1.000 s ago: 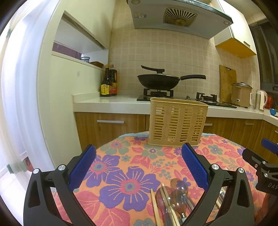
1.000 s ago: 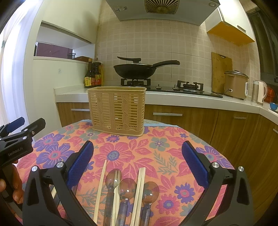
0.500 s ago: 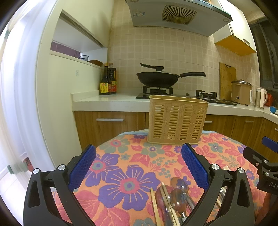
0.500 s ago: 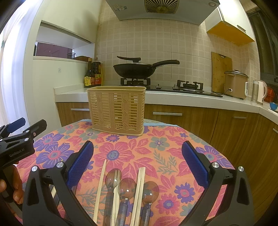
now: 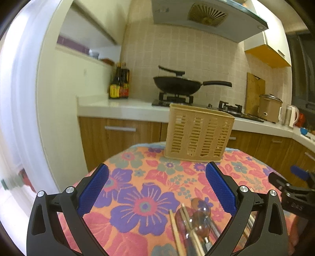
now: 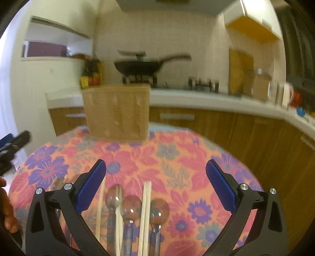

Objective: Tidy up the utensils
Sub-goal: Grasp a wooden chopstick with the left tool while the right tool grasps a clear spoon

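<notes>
Holding nothing: my left gripper [image 5: 156, 182], black frame with blue ribbed pads, fingers spread wide apart over the cloth. My right gripper [image 6: 155, 177], same build, likewise spread wide and empty.

Under the right gripper, between its fingers, near the table's front edge:
- three clear glass spoons with bluish handles [image 6: 131, 206], side by side, bowls pointing away from me toward the basket;
- pale wooden chopsticks [image 6: 146, 198], one pair lying together between the middle and right spoons, one stick crossing the left spoon's bowl, one more stick just left of it by my left finger.

From the left wrist view the same spoons [image 5: 198, 214] and chopsticks [image 5: 176, 226] sit low and right of centre, beside the right finger of that gripper; the right gripper's tip shows at that frame's right edge.

Beneath them: round table under an orange cloth printed with purple and pink flowers [image 5: 145, 204].

Far side of the table, well apart from the utensils: tan slotted plastic utensil basket [image 5: 198, 134], rectangular, upright; its inside is not visible.

Beyond the table:
- white countertop over brown wooden cabinets [image 5: 122, 107];
- black wok with long handle on a gas stove [image 5: 177, 85];
- two dark sauce bottles with yellow and red labels [image 5: 119, 83];
- wooden cutting board leaning on the tiled wall [image 5: 255, 92];
- brown rice cooker [image 5: 269, 107];
- white kettle [image 5: 291, 117];
- grey range hood [image 5: 206, 14].

The right wrist view is motion-blurred.
</notes>
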